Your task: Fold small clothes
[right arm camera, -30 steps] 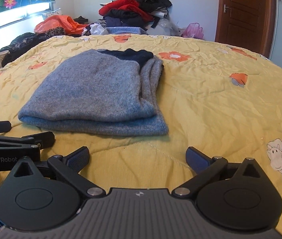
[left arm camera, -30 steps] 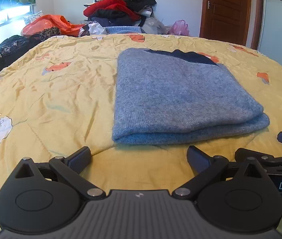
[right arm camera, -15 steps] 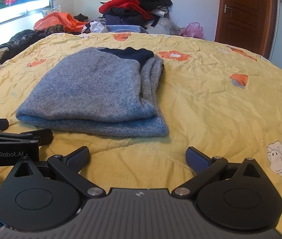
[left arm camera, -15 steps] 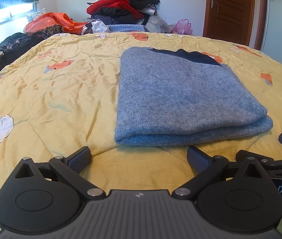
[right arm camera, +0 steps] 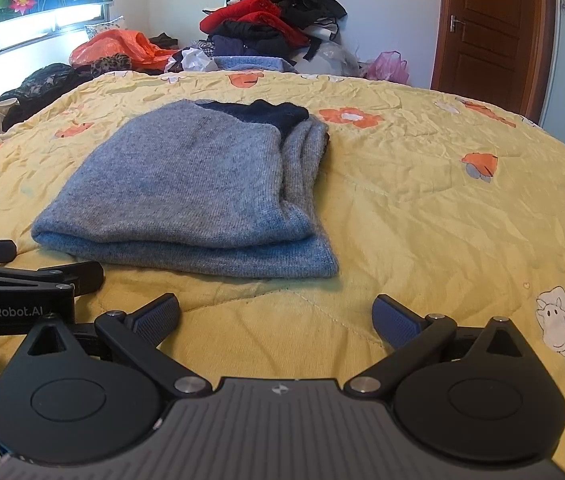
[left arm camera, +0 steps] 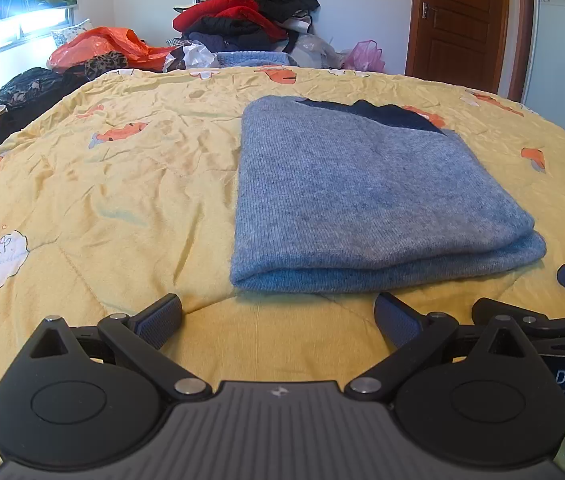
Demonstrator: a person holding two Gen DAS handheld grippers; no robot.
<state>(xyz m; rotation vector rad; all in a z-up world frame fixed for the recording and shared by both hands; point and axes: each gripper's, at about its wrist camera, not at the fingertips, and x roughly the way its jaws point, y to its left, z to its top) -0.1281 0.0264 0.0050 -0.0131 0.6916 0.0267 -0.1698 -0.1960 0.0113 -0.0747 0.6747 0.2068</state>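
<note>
We have the grey-blue sweater (left arm camera: 366, 196) lying folded on the yellow bedspread (left arm camera: 122, 184), a flat stack of layers with its rounded fold edge toward us and a dark navy part showing at the far end. In the right wrist view the right side of the stack is looser, with the layers bunched and stepping out from under the top one.

Both of our tools are off the cloth. The left tool (left arm camera: 278, 314) has its fingers spread wide and hangs just short of the sweater's near left corner, holding nothing. The right tool (right arm camera: 276, 314) is likewise spread and empty, near the sweater's near right corner. The two tools sit side by side, close to each other.

We judge the folding of this piece to be done or nearly so. If we want it neater, the next move calls for squaring the loose right edge with a light pinch. Otherwise we should turn to the heap of clothes (left arm camera: 250, 12) beyond the bed for another small garment.
</note>
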